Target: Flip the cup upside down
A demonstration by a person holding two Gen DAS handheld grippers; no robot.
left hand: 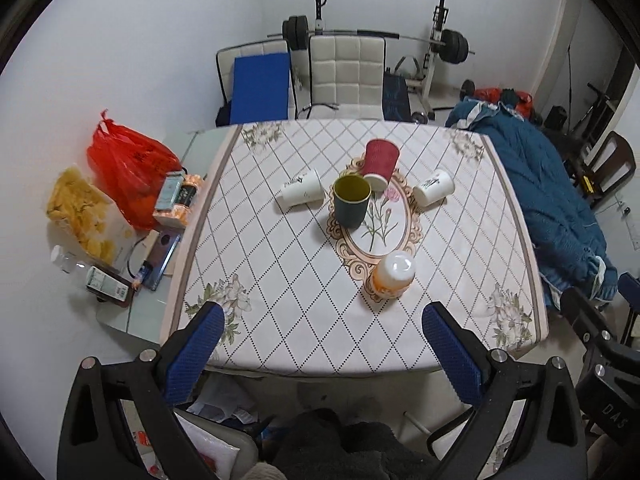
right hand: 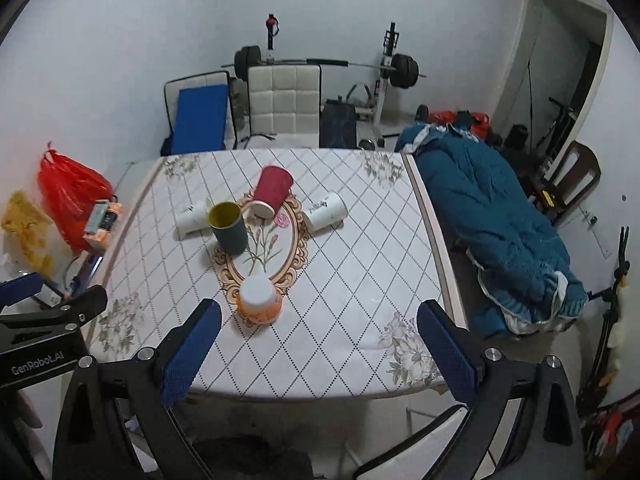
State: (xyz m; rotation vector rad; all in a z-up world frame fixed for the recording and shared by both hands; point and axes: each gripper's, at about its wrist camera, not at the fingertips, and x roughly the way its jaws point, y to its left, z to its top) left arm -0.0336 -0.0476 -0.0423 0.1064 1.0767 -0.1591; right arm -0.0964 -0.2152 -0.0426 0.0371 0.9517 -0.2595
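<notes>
Several cups sit on the patterned tablecloth [left hand: 280, 280]. A dark green cup with a yellow inside [left hand: 351, 201] [right hand: 229, 227] stands upright, mouth up. A red paper cup [left hand: 380, 164] [right hand: 270, 191] leans tilted behind it. Two white cups lie on their sides, one on the left [left hand: 302, 192] [right hand: 192, 216] and one on the right [left hand: 434, 187] [right hand: 327, 211]. An orange cup [left hand: 393, 276] [right hand: 259, 300] stands upside down near the front. My left gripper [left hand: 323, 322] and right gripper [right hand: 320, 322] are open and empty, above the table's near edge.
A red plastic bag [left hand: 128, 164], a snack bag [left hand: 84, 212] and small boxes lie on the glass table at left. A blue quilt [left hand: 552, 192] lies at right. White chairs [left hand: 346, 76] and a barbell rack stand behind the table.
</notes>
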